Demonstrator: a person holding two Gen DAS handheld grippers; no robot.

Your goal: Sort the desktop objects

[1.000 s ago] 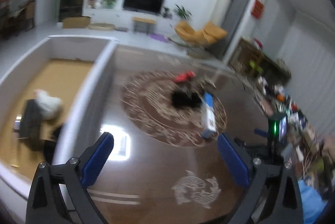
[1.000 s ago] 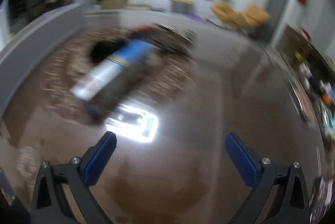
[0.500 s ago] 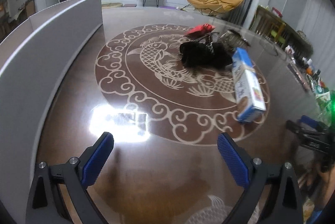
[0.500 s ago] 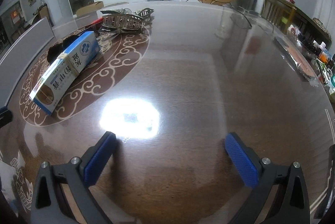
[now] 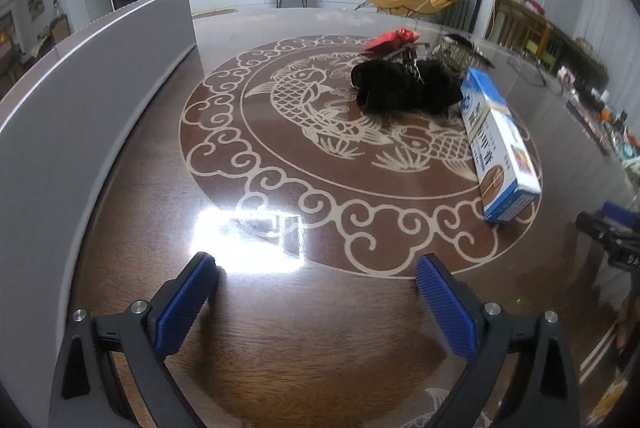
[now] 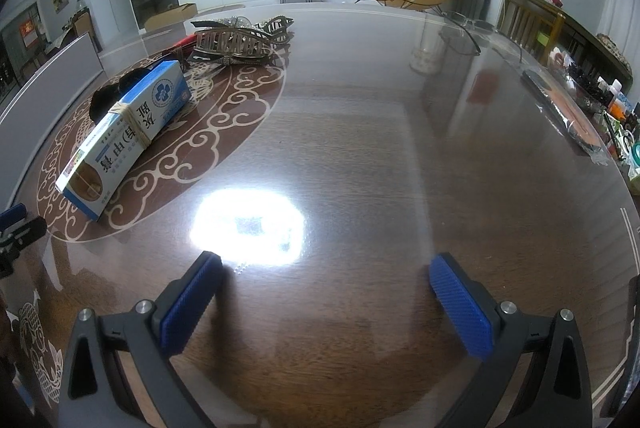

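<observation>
L gripper (image 5: 316, 264) and R gripper (image 6: 326, 264): jaws apart, empty, over table (image 6: 400, 168). Blue/white box (image 5: 498, 144) lies on fish inlay, touching black bundle (image 5: 404, 90), poss. cloth; hair claw clip (image 6: 236, 42) behind.

Both cameras sit low over the worktop (image 5: 304, 348), facing the far television wall. The left wrist view looks from beside the grey bin wall (image 5: 80, 100); the right wrist view looks from farther right. Both share the blue box (image 5: 498, 144) (image 6: 124, 136) and the dark pile.
</observation>
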